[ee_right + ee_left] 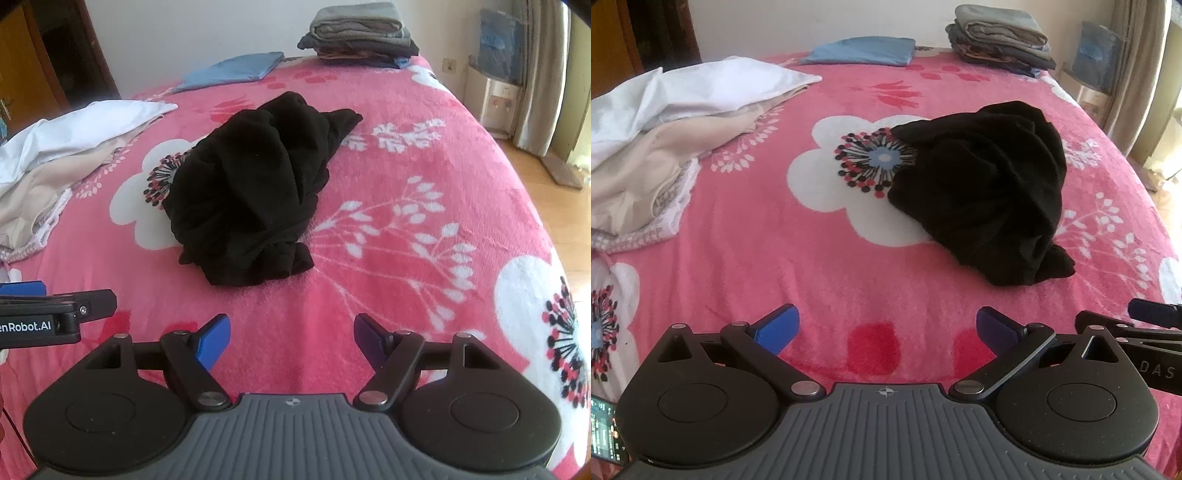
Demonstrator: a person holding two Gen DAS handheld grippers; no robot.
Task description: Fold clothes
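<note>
- Garment: a crumpled black garment [982,199] lay on the pink floral blanket [775,266], ahead of both grippers.
- Left gripper [886,328] had its jaws spread wide, holding nothing.
- Right gripper [291,341] was also parted and empty.
- Folded clothes stack [1001,37] sat at the far edge.

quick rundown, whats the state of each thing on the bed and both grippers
black garment: crumpled in a heap, unfolded
white and beige clothes: loose pile, unfolded
blue cloth: folded flat
stack of clothes: folded, piled at the far edge
left gripper: open, nothing between the jaws
right gripper: open, nothing between the jaws
</note>
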